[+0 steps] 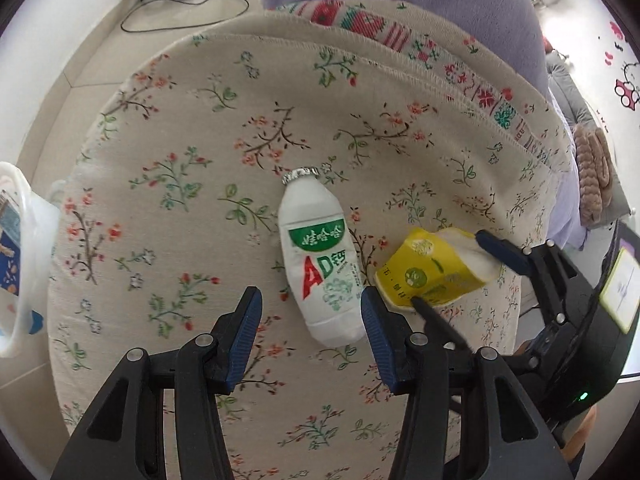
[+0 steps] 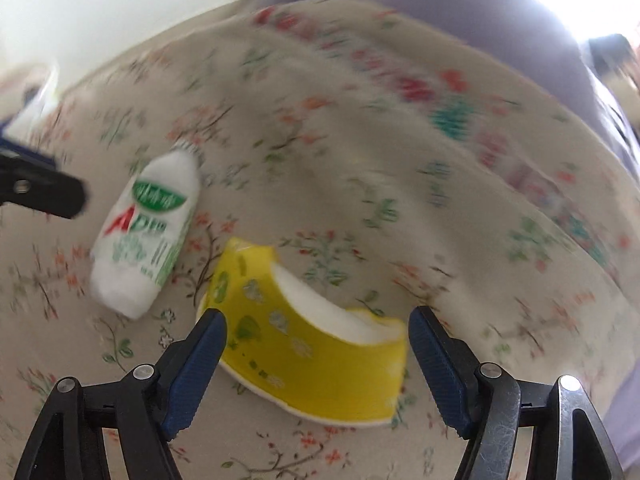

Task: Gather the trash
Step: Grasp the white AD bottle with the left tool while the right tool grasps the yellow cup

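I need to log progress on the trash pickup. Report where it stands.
Nothing looks collected yet. The white AD bottle and the crushed yellow cup both lie on the floral cloth. In hand: the right gripper is open around the cup, the left gripper open at the bottle's base, neither closed. Left: grasp both and carry them off. A white container at the left edge may be the bin; I cannot tell.

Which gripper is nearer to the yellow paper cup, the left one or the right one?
Right. The right gripper is open with the yellow cup between its fingers. The left gripper is open around the base of the white bottle, beside the cup.
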The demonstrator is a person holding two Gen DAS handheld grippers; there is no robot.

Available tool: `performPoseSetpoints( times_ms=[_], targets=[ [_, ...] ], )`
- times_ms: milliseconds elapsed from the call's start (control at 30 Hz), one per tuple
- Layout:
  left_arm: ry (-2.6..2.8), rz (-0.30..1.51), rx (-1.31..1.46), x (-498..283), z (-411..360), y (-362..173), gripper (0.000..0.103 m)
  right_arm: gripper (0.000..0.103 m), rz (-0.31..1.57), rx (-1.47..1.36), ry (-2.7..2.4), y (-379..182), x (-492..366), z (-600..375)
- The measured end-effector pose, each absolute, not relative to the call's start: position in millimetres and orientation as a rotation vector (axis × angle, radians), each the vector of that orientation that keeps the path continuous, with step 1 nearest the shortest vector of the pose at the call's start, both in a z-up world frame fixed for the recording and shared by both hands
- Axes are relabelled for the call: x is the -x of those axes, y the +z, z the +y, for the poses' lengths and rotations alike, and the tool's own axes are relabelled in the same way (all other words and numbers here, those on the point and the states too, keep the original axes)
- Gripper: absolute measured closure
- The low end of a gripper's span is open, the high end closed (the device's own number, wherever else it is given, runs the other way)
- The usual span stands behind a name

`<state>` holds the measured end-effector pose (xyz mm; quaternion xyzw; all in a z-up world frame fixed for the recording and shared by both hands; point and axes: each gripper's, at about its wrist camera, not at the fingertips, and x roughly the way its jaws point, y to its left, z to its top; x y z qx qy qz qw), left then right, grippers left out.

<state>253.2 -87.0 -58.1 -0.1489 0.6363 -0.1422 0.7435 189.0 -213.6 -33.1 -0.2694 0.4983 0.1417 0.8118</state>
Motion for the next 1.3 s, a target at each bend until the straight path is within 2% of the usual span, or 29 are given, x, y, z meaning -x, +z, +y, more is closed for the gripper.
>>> performPoseSetpoints(
  times_ms=[100, 200, 267, 300, 333, 367, 400, 600, 700, 800, 833, 867, 900, 933, 1300],
  targets=[
    [-0.302, 1.387, 0.344, -255, -86, -59, 0.049, 0.026, 1.1, 0.628, 0.349, -47, -187, -210],
    [-0.286, 1.382, 0.347, -258, -84, -61, 0.049, 0.041, 1.124, 0.634, 0.35, -47, -181, -213],
    [-0.292, 1.388, 0.345, -257, -82, -61, 0.049, 0.056, 1.139, 0.589, 0.346, -42, -179, -221],
    [-0.293, 1.389, 0.343, -257, -83, -62, 0.049, 0.058, 1.152, 0.555, 0.347, -40, -178, -226],
    [-0.293, 1.389, 0.339, -257, -85, -62, 0.049, 0.064, 1.16, 0.533, 0.346, -37, -177, -230],
    [-0.297, 1.389, 0.336, -257, -88, -63, 0.049, 0.075, 1.166, 0.525, 0.344, -36, -175, -232],
    [-0.305, 1.386, 0.333, -258, -90, -63, 0.049, 0.076, 1.176, 0.512, 0.337, -35, -173, -236],
    [-0.307, 1.385, 0.284, -258, -111, -70, 0.048, 0.079, 1.135, 0.355, 0.277, 6, -155, -258],
    [-0.268, 1.382, 0.21, -259, -125, -78, 0.039, 0.079, 1.107, 0.298, 0.243, 23, -147, -267],
    [-0.223, 1.353, 0.101, -258, -140, -85, 0.038, 0.079, 1.086, 0.279, 0.235, 34, -145, -267],
    [-0.223, 1.343, 0.086, -257, -143, -86, 0.041, 0.079, 1.084, 0.277, 0.239, 35, -148, -269],
    [-0.222, 1.328, 0.079, -257, -149, -87, 0.056, 0.079, 1.083, 0.278, 0.24, 35, -146, -267],
    [-0.219, 1.321, 0.076, -256, -150, -85, 0.064, 0.079, 1.083, 0.28, 0.242, 34, -145, -265],
    [-0.216, 1.32, 0.076, -256, -151, -85, 0.077, 0.079, 1.086, 0.279, 0.244, 33, -145, -263],
    [-0.244, 1.258, 0.212, -246, -114, -58, 0.077, 0.079, 1.091, 0.223, 0.256, 20, -158, -264]
  ],
)
